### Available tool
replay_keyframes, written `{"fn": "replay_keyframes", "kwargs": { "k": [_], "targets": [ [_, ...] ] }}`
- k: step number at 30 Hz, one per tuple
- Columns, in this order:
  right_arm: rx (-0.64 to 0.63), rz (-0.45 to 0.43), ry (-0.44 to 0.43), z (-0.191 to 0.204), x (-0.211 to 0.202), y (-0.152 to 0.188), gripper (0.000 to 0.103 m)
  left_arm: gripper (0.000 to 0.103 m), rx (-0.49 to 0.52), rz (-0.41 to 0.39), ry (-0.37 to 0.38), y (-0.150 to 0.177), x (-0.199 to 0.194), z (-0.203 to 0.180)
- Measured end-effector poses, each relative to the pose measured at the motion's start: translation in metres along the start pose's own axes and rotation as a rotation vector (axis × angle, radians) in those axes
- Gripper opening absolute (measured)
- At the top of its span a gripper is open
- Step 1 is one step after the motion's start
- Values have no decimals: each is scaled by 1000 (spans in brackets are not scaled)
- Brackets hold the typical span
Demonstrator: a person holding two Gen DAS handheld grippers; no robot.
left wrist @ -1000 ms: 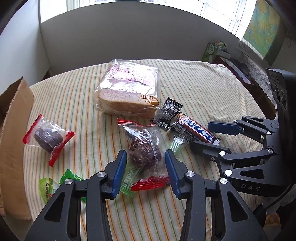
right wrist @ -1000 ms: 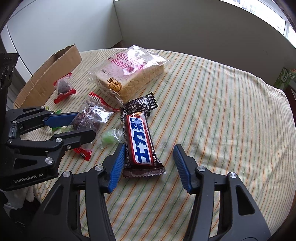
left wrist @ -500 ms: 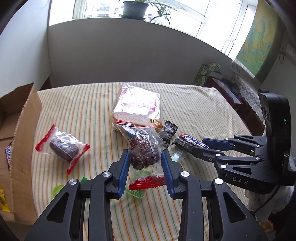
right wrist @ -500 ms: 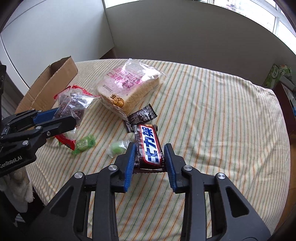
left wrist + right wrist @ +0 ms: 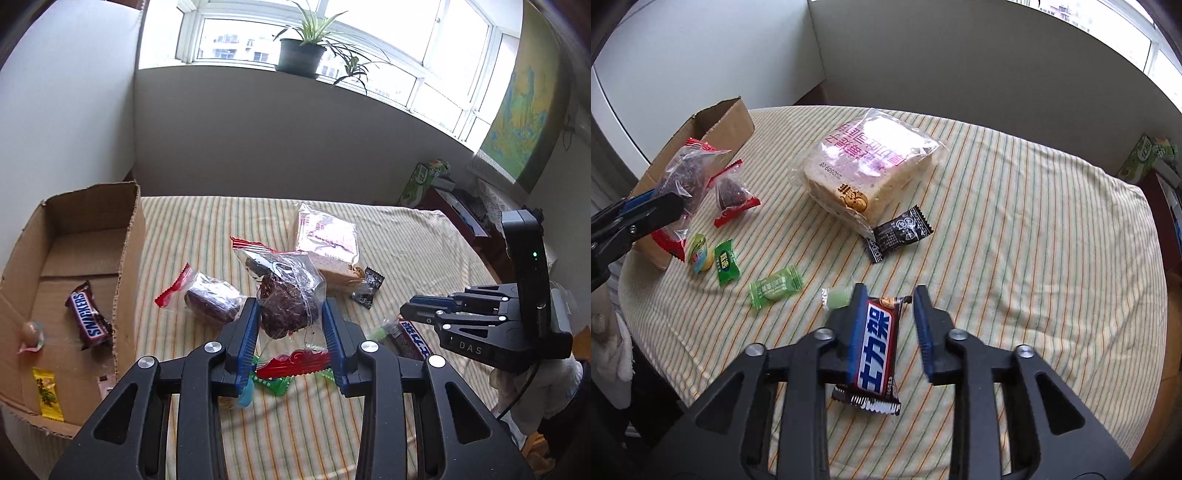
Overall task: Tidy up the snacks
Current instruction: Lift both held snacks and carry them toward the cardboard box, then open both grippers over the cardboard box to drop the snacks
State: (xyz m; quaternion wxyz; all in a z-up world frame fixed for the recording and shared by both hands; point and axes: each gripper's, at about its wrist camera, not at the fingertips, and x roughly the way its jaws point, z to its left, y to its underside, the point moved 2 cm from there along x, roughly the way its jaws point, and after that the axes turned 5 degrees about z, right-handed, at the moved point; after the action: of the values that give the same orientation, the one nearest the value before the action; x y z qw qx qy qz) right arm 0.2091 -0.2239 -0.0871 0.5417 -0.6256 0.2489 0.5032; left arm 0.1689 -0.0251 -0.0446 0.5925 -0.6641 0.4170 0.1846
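Note:
My left gripper [image 5: 290,314] is shut on a clear, red-edged packet with a brown cake [image 5: 284,310] and holds it above the striped tablecloth, near the open cardboard box [image 5: 129,258]. My right gripper [image 5: 890,299] has the blue-and-brown Snickers bar [image 5: 877,347] between its jaws, which are opening. The bar leans on the left pad, and the right pad stands clear of it. A second cake packet [image 5: 210,299] lies beside the box. The bagged bread [image 5: 871,166] sits mid-table.
A black sachet [image 5: 899,232], green candies [image 5: 775,286], a jelly cup [image 5: 700,253] and a pale green sweet [image 5: 836,297] lie on the cloth. The box holds another Snickers [image 5: 88,319], a yellow candy [image 5: 46,393] and a round sweet [image 5: 31,332]. The table edge curves near at right.
The left gripper closed on the cake packet, lifted it and swung left toward the box. The right gripper closed around the bar, and now its right pad has come away from it.

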Motion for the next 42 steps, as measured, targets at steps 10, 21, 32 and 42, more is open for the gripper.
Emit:
{"fn": "replay_keyframes", "kwargs": {
  "k": [10,21,32,42],
  "targets": [
    [-14,57,-27,8,8,19,56,33,7,-1,6,3,-1,-6],
    [36,53,-19,3,1,20,29,33,-28,-29,16,5,-16,12],
    [-63,-101,-54,65,-52,-31,29,33,-103,-116,-7,4,-53,52],
    [-190,-143,-143,152,-39,-90,29,33,-221,-161,-98,8,-70,117]
  ]
}}
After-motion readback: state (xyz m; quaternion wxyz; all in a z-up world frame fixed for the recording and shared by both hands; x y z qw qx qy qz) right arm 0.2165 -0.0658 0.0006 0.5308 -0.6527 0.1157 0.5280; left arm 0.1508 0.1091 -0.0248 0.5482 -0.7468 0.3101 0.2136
